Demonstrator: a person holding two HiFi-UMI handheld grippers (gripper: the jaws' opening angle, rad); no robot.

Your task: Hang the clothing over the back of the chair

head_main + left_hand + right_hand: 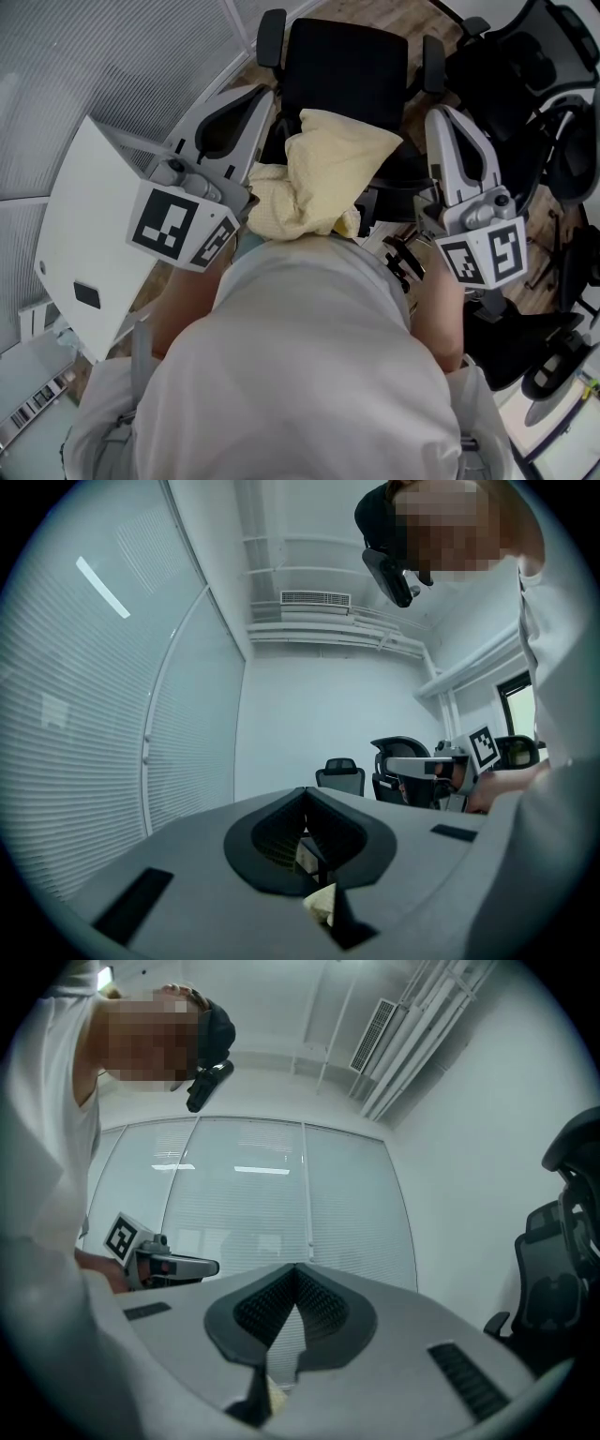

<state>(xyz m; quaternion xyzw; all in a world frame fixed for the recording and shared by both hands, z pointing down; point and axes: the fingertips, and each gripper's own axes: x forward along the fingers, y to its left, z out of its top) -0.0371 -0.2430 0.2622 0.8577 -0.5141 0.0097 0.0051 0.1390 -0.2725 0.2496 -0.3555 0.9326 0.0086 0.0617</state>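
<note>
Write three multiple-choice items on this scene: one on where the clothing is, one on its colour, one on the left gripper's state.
1. Where is the crumpled cloth clothing?
A on the floor
B bunched between the left gripper and the right gripper, before the black office chair
C over the chair's back

2. Its colour?
A pale yellow
B red
C blue

3. The left gripper is:
A wide open, empty
B shut on an armrest
C shut on the clothing

Answers:
1 B: the head view shows it up between both grippers, off the chair.
2 A: the head view shows it pale yellow.
3 C: its own view shows the jaws together with yellow cloth in them.
</note>
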